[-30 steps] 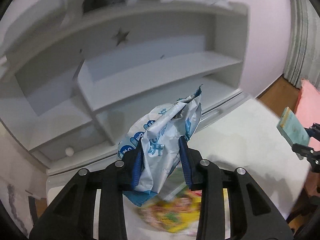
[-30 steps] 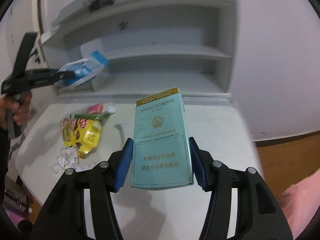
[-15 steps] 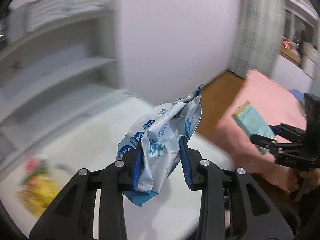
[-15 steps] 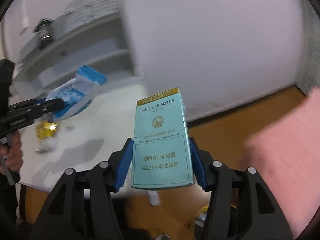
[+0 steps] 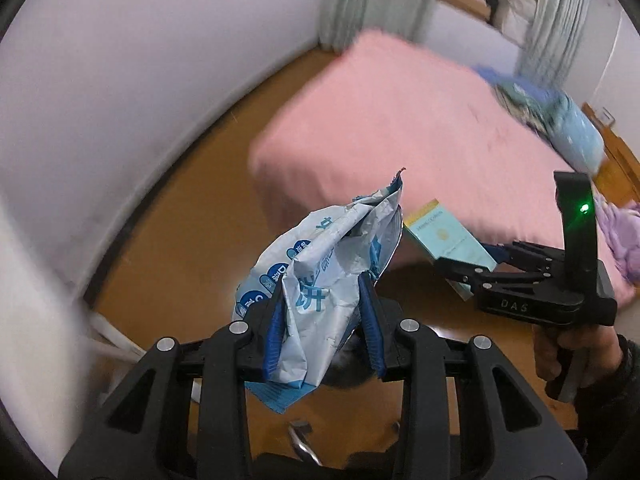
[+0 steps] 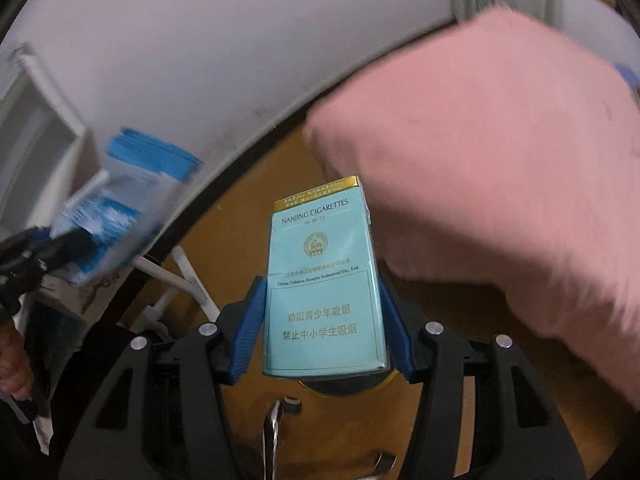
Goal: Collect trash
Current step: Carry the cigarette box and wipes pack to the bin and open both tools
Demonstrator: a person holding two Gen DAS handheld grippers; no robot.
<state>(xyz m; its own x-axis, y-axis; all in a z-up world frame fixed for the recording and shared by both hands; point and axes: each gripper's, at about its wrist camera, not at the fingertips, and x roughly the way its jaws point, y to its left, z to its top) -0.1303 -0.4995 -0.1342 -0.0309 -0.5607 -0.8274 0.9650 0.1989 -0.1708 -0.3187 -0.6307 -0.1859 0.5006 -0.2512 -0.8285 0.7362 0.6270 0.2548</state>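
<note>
Both hands are loaded: left gripper [image 5: 322, 316] clamped on the crumpled blue-white wrapper [image 5: 320, 280] mid-frame, right gripper [image 6: 322, 328] pinching the upright cigarette pack [image 6: 324, 280], long axis pointing away, with what's probably the bin [image 6: 348, 385] peeking out directly beneath it.

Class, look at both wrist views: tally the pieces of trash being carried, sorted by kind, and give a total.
Crumpled blue-and-white foil snack wrapper, clamped in the left gripper: 1
Pale teal cardboard cigarette pack, clamped in the right gripper: 1
Total: 2
</note>
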